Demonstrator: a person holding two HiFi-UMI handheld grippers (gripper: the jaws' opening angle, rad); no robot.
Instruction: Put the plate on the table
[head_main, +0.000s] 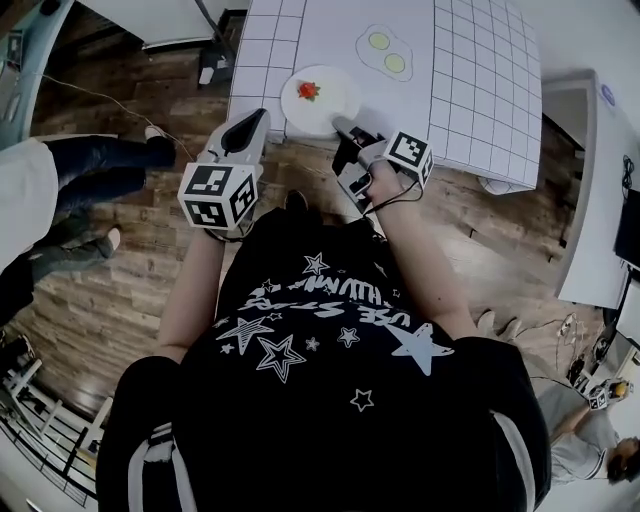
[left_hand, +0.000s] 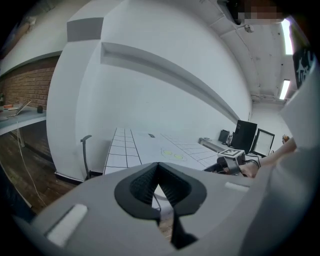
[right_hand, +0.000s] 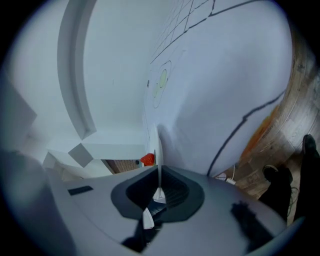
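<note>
Where the white table (head_main: 480, 60) with its grid of dark lines runs across the top of the head view, its near left corner carries everything of note. Over that corner sits the round white plate (head_main: 325, 112), its near rim reaching the table's front edge; whether its underside rests on the cloth cannot be told. The left gripper (head_main: 262, 113) hangs just off the same corner, beside the plate's left rim and apart from it. In the left gripper view the left gripper (left_hand: 159, 167) has its jaws pressed together with nothing between them, and the table (left_hand: 135, 147) stretches away beyond. The right gripper (head_main: 340, 125) meets the plate at its near right rim, at the table's front edge. In the right gripper view the jaws pinch the thin rim of the plate (right_hand: 158, 145), seen edge-on. A small red piece (head_main: 308, 90) lies on the plate, toward the table's left side, and shows again just past the jaws (right_hand: 147, 159).
</note>
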